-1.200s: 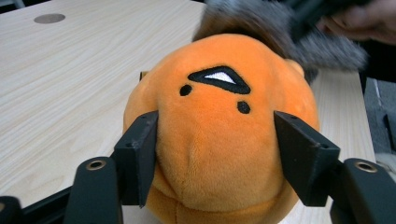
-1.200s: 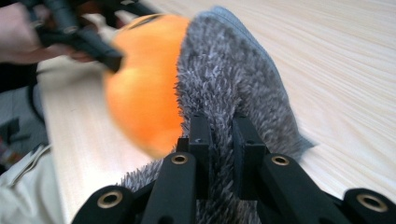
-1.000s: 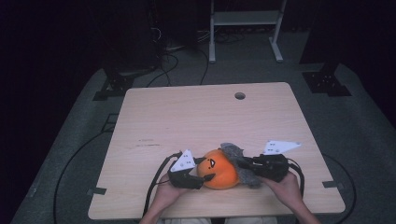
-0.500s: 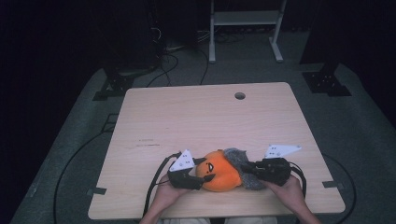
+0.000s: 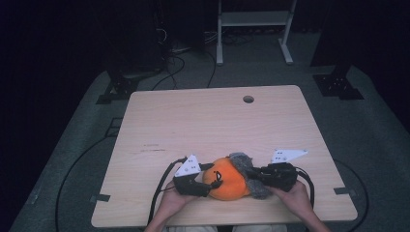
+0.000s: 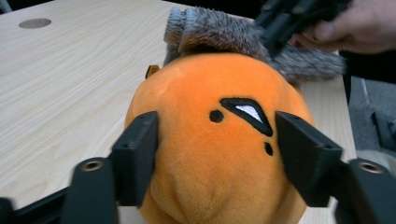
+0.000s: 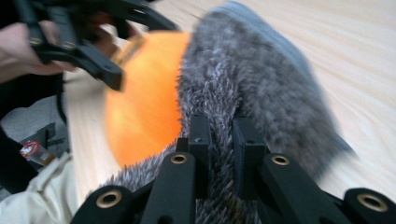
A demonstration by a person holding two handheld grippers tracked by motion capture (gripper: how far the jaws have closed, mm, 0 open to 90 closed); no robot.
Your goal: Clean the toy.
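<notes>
Two tongs: both mine, both on one toy.
Toy: orange plush ball (image 5: 227, 180) with grey fur piece (image 5: 251, 176), near the table's (image 5: 203, 125) front edge, between my hands.
Left tongs (image 6: 215, 158): jaws straddle the orange body, pads against its sides; they have just eased apart a little, the body between them, grip light.
Right tongs (image 7: 223, 140): clamped tight on a tuft of the grey fur.
Step, as I judge: part fur from ball.
Doing it well: firm up my left squeeze first, then pull the fur slowly and straight away, low over the table.
Risk: ball slips out leftward.
</notes>
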